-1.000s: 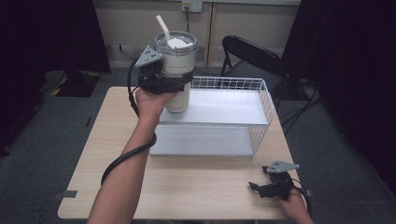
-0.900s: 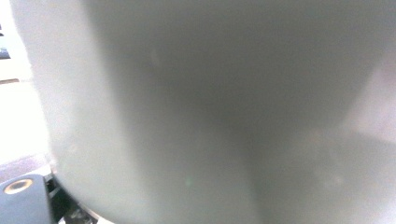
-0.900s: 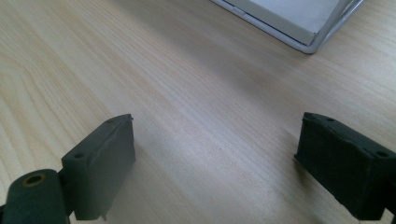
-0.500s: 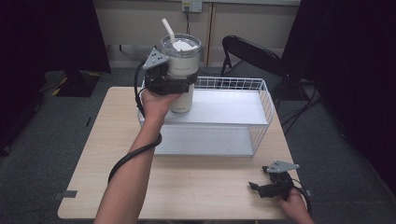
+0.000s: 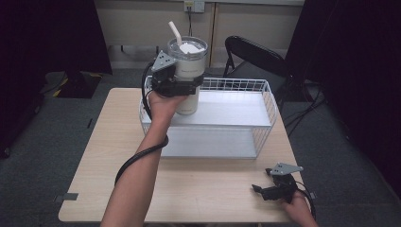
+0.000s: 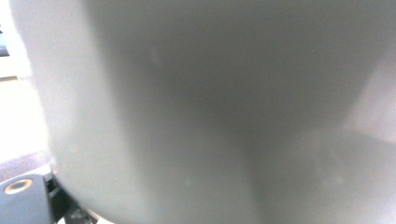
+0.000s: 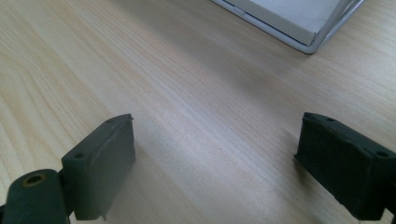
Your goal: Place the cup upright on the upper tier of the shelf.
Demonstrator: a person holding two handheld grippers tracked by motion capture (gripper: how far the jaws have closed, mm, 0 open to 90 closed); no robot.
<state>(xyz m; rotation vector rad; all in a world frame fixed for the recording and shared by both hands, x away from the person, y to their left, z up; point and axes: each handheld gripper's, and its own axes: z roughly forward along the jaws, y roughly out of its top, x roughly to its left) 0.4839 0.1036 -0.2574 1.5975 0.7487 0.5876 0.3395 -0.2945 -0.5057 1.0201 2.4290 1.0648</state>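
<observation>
A large white tumbler (image 5: pixel 188 71) with a clear lid and a bent straw is upright in my left gripper (image 5: pixel 177 87), which is shut on its body about halfway up. The tumbler's base is over the left end of the upper shelf of a white wire rack (image 5: pixel 265 101); I cannot tell if it touches. In the left gripper view the tumbler's wall (image 6: pixel 210 107) is close up and blurred. My right gripper (image 5: pixel 265 189) lies at the table's front right, open, with bare wood between its fingers (image 7: pixel 105 158).
The rack stands at the back middle of the light wooden table (image 5: pixel 108 142), and its lower tray corner (image 7: pixel 299 32) is ahead of the right gripper. A black folding chair (image 5: pixel 250 52) stands behind the table. The left gripper's cable (image 5: pixel 137 158) hangs along the forearm.
The left gripper has carried the tumbler slightly to the right and a little lower over the rack's left end. The right gripper has not moved.
</observation>
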